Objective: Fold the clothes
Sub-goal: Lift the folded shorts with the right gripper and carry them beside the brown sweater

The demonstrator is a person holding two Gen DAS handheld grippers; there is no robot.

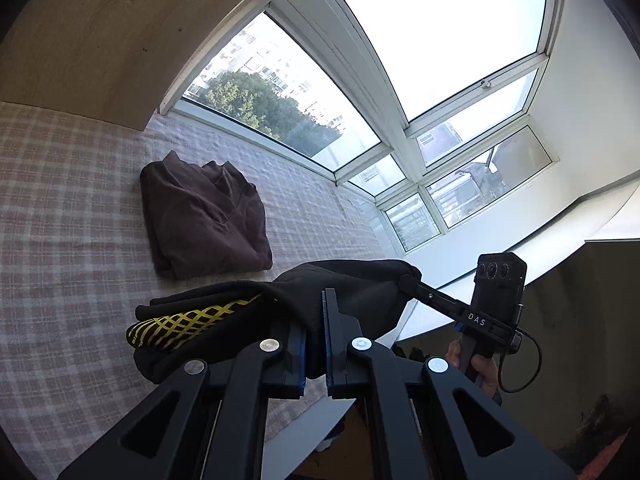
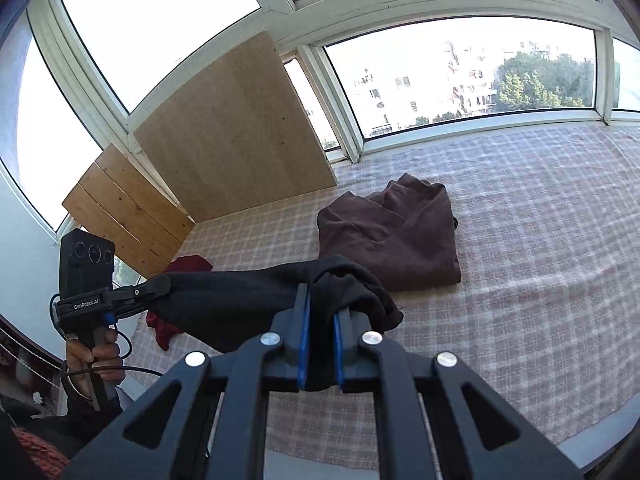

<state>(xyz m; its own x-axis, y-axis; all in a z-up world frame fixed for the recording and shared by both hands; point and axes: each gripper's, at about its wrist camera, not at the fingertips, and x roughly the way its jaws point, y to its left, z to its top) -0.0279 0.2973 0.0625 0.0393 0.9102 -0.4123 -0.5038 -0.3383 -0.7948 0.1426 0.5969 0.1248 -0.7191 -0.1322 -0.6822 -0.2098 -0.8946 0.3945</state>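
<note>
As seen from the left wrist view, the left claw [image 1: 316, 332] is clamped on a black garment [image 1: 348, 284], the cloth bunched between its blue pads; a yellow lattice print [image 1: 188, 322] shows on the part that droops to the left. The garment hangs just above the checked bedspread [image 1: 72, 208], stretched toward the right claw [image 1: 408, 280], which pinches its far end. A folded brown garment [image 1: 204, 220] lies flat on the spread beyond, apart from the black one. In the right wrist view, the right claw [image 2: 320, 336] is closed on a thick wad of the same black garment [image 2: 240, 300], with the left claw [image 2: 160, 286] gripping the other end and the span between them fairly taut. A red cloth [image 2: 188, 266] lies partly hidden behind it; wooden boards [image 2: 224, 128] lean against the window. Judgement: the fabric is light, limp and somewhat slippery, sagging wherever unsupported. Holds at corners or seams, not mid-panel wads, should let it lie flat for folding.
</note>
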